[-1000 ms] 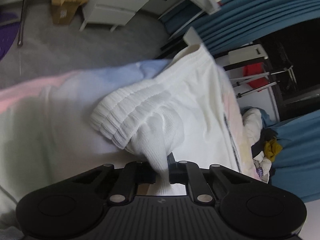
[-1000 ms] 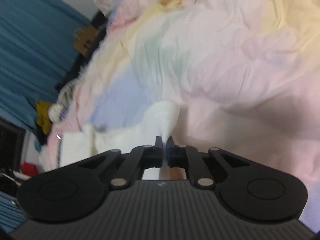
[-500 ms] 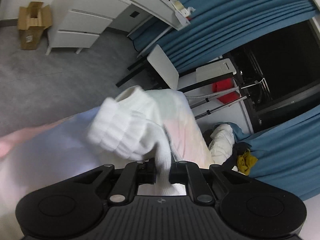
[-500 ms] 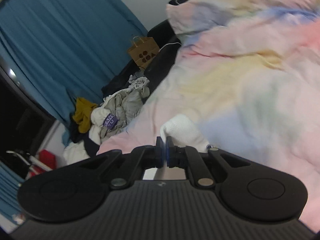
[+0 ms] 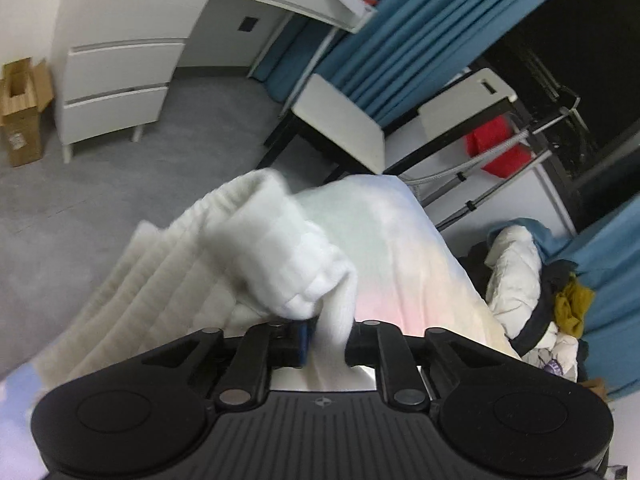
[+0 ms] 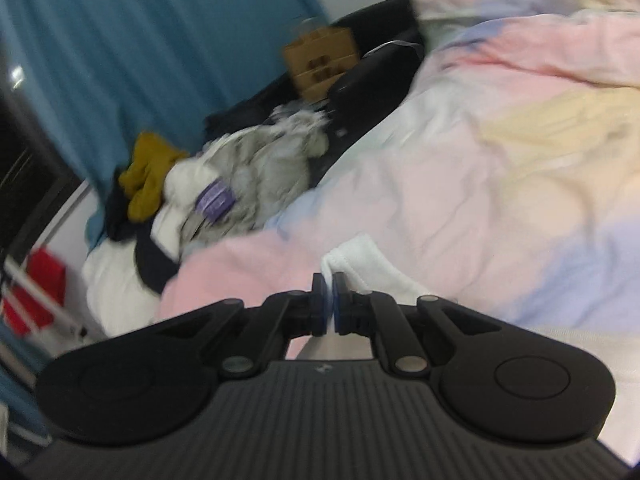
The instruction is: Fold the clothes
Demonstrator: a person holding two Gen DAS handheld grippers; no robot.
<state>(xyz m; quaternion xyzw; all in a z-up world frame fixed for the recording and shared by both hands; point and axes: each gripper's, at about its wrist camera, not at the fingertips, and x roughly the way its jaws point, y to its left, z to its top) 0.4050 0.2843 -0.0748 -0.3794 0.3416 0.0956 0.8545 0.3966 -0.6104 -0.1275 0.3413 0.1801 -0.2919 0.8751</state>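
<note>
- Left wrist view: your left gripper [image 5: 328, 338] is clamped on the white sweater [image 5: 276, 256], lifted above the bed [image 5: 400, 256].
- Your right gripper [image 6: 329, 306] pinches its other edge; keep both hands level and the cloth tight.

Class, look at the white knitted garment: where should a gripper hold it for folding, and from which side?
Grip the white knitted garment at a thin edge, coming in edge-on. The ribbed bulk bunches thickly, while the left gripper and right gripper each pinch a flat hem, where the fingers close fully.
</note>
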